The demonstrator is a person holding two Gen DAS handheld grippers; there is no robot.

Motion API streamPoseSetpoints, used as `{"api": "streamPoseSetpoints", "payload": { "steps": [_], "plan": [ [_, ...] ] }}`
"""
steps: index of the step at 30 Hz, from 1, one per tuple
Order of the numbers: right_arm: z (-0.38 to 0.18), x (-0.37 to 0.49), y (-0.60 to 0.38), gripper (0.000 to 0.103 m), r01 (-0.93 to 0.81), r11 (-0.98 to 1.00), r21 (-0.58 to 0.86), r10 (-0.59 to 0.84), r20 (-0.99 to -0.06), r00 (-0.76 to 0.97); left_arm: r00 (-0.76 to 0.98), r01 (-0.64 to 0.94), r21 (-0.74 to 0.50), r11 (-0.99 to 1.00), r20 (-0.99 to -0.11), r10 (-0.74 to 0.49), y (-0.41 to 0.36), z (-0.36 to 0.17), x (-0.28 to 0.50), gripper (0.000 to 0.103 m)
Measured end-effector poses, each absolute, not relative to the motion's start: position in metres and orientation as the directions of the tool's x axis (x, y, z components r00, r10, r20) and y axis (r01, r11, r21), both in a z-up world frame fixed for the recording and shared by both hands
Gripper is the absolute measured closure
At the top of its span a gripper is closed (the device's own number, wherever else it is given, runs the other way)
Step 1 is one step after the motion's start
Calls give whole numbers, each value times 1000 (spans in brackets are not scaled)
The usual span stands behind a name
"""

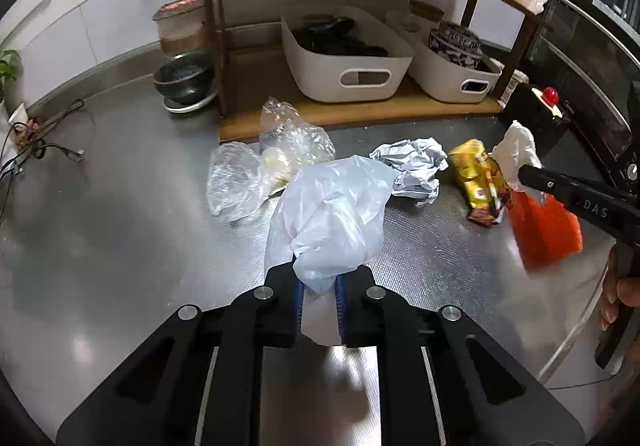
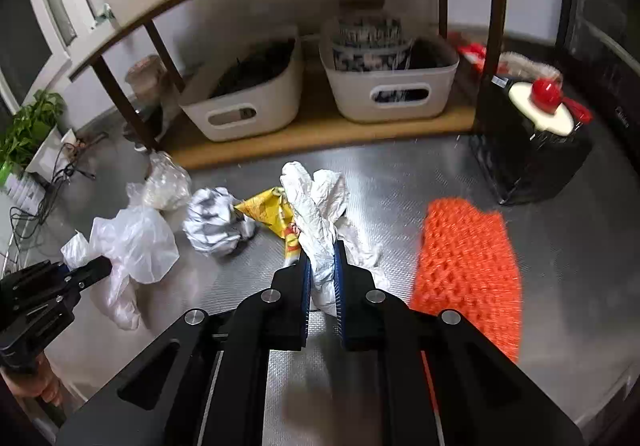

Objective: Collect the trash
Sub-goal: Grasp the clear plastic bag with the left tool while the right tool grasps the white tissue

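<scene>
My left gripper (image 1: 319,288) is shut on a white plastic bag (image 1: 336,214) and holds it above the steel counter; the bag also shows in the right wrist view (image 2: 132,238). My right gripper (image 2: 321,280) is shut on a crumpled white tissue (image 2: 316,206), which also shows in the left wrist view (image 1: 516,154). On the counter lie a crumpled grey-white paper ball (image 1: 412,166) (image 2: 216,224), a yellow snack wrapper (image 1: 478,178) (image 2: 268,212) and clear plastic bags (image 1: 260,162) (image 2: 166,186).
An orange knitted cloth (image 2: 468,274) lies right of my right gripper. A wooden shelf (image 1: 360,114) at the back holds two white bins (image 1: 348,58) (image 1: 452,70). A black box with a red knob (image 2: 532,142) stands at right. Bowls (image 1: 186,80) and cables (image 1: 40,138) are at left.
</scene>
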State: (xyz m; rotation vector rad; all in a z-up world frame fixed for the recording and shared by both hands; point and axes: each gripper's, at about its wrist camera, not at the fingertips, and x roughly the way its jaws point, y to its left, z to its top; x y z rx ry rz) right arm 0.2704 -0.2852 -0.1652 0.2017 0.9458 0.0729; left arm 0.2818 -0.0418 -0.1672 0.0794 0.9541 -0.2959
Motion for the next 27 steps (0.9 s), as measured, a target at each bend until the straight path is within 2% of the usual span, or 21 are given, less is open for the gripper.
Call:
{"api": "streamPoseSetpoints", "payload": {
  "steps": [12,27],
  "plan": [
    [-117,213,-281,91,-9,965,263,207,-737,643,610,295,-50,954,-758,-229,-31,-121,220,93],
    [-110,108,-234,91,-105,938,332,326,-735,594,626,270,-71,960,-745,-231,-1,-105,111,93]
  ]
}}
